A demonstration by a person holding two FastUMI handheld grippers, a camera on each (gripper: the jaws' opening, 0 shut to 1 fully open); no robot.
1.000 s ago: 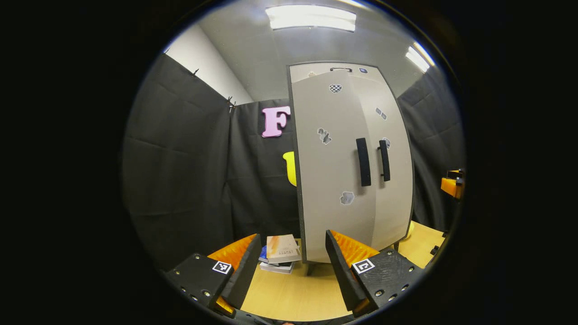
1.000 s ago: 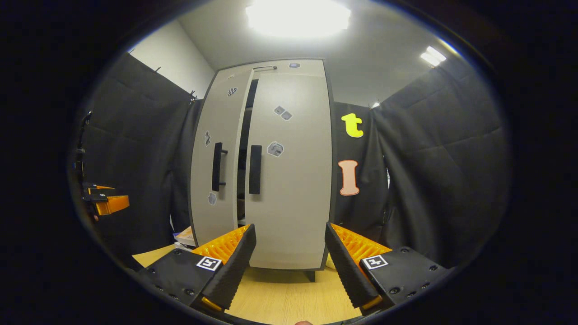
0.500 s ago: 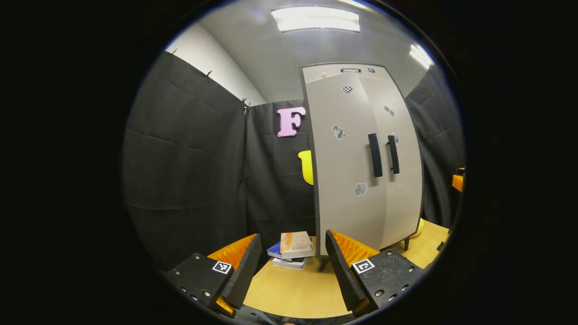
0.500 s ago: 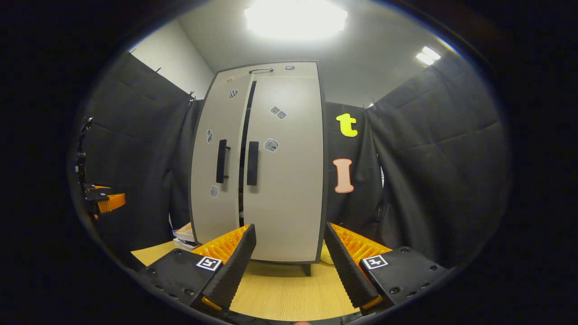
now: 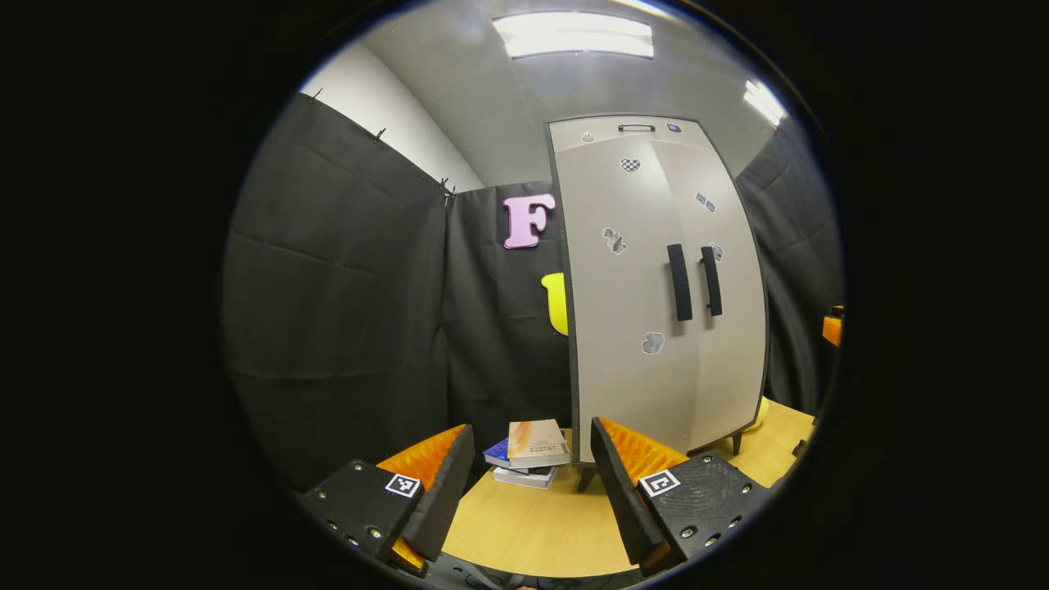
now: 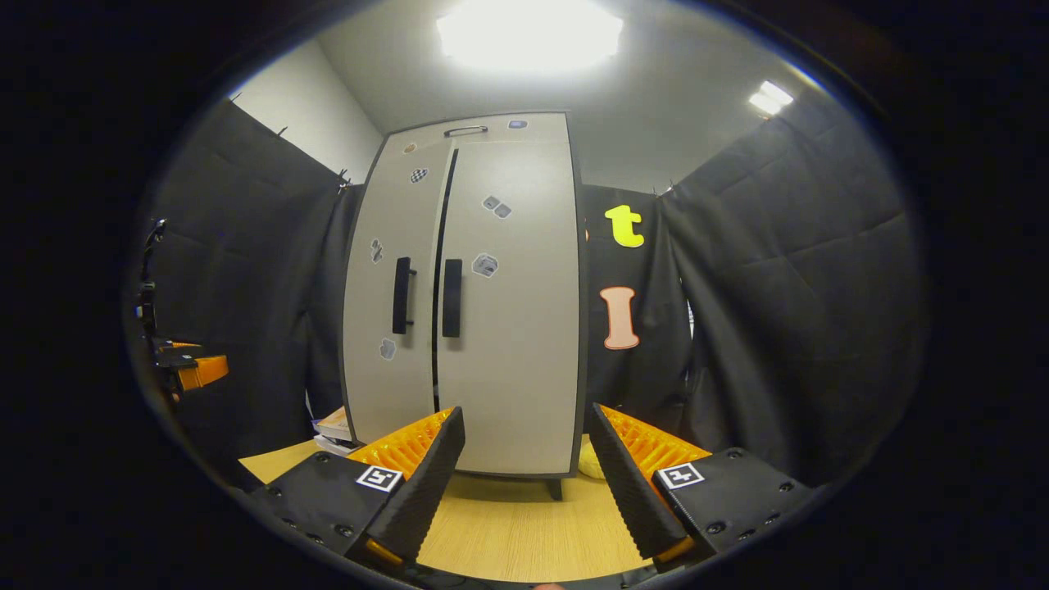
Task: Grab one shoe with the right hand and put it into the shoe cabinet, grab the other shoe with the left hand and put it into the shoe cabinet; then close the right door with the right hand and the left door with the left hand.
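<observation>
A tall pale grey shoe cabinet (image 6: pixel 467 295) stands on short dark legs on a light wood counter (image 6: pixel 508 533), inside a booth hung with black cloth. In the right gripper view it sits straight ahead, well apart from the camera. Its left door (image 6: pixel 392 295) and right door (image 6: pixel 512 303) both lie nearly flush with the front. A thin dark seam runs between them, so the left door may be a hair short of fully closed; the picture is too coarse to be sure. Each door carries a vertical black handle (image 6: pixel 451 297) near the seam, and small grey stickers dot both panels. No shoes can be seen; the doors hide the inside of the cabinet.

The right tool (image 6: pixel 526 471) is held low at the bottom of its view, its two fingers spread wide with nothing between them, touching neither the cabinet nor the counter. Far off at the left edge of this view, part of the other tool shows against the cloth.

In the left gripper view the shoe cabinet (image 5: pixel 664 287) stands to the right of centre, seen at an angle. The left tool (image 5: pixel 529 483) is likewise spread wide and empty, above the counter (image 5: pixel 533 533). Between its fingers, farther back, a small stack of books (image 5: pixel 531 452) lies on the counter just beside the cabinet's left lower corner. Ceiling lights glow overhead.
</observation>
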